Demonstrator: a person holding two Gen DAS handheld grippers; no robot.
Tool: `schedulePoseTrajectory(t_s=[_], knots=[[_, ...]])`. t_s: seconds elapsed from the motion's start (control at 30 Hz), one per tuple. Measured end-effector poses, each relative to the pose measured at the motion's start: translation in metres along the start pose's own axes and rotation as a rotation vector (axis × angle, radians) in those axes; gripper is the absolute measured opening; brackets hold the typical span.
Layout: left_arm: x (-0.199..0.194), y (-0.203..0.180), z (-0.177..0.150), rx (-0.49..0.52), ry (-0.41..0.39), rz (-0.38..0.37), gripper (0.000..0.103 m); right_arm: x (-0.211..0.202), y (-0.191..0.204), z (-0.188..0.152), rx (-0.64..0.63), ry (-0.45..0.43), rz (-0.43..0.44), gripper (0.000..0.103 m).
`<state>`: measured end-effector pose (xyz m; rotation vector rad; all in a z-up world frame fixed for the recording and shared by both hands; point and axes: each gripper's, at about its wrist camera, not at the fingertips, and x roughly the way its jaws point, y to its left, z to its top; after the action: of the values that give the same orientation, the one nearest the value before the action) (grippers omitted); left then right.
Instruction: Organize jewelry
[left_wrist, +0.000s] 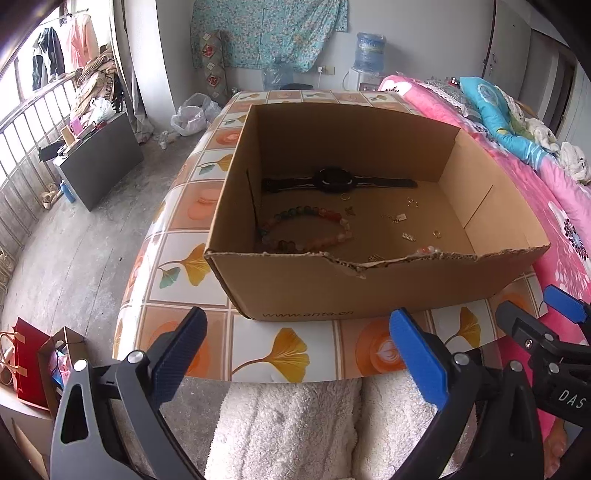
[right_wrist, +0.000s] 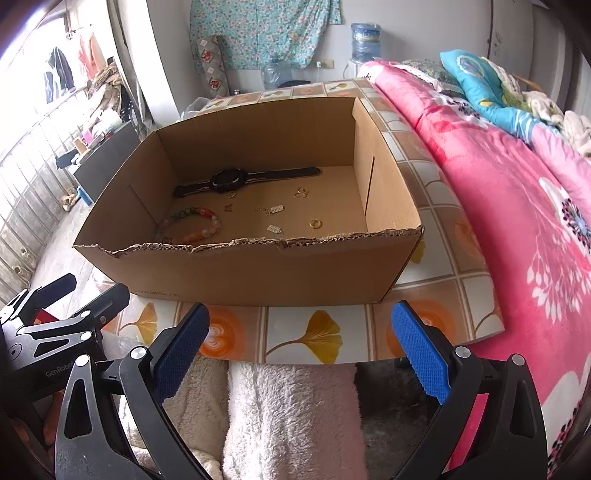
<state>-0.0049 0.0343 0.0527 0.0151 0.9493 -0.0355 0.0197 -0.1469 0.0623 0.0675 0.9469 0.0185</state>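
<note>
So the pink floral bedspread (right_wrist: 517, 206) is taking up the whole side next to the tiled table (left_wrist: 184, 266), and on that table the cardboard box (left_wrist: 369, 284) is sitting open-topped with its torn front edge facing both grippers. Inside the box, the black watch (left_wrist: 332, 181) is lying flat along the back wall, its long axis running side to side, parallel to that wall. In front of the watch, toward the box's left wall, the beaded bracelet (left_wrist: 306, 230) is resting in a loop. A gold ring (right_wrist: 315, 223) and some tiny gold bits are lying scattered on the box floor right of the bracelet, too small to make out. The left gripper (left_wrist: 299, 350) and right gripper (right_wrist: 301, 349) are both hovering in front of the box, outside it, over the table's near edge, fingers spread wide apart and holding nothing, well short of the jewelry.
</note>
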Motion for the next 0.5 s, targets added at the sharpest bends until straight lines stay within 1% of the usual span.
schedulePoseTrajectory(t_s=[0.2, 0.33, 0.5], knots=[[0.011, -0.003, 0.003, -0.004, 0.047, -0.007, 0.097, 0.009, 0.001, 0.001, -0.012, 0.014, -0.002, 0.095], [0.015, -0.009, 0.003, 0.017, 0.057, -0.002, 0.097, 0.014, -0.001, 0.002, -0.011, 0.027, 0.005, 0.095], [0.020, -0.014, 0.007, 0.016, 0.069, 0.001, 0.097, 0.019, -0.007, 0.004, 0.000, 0.036, 0.008, 0.095]])
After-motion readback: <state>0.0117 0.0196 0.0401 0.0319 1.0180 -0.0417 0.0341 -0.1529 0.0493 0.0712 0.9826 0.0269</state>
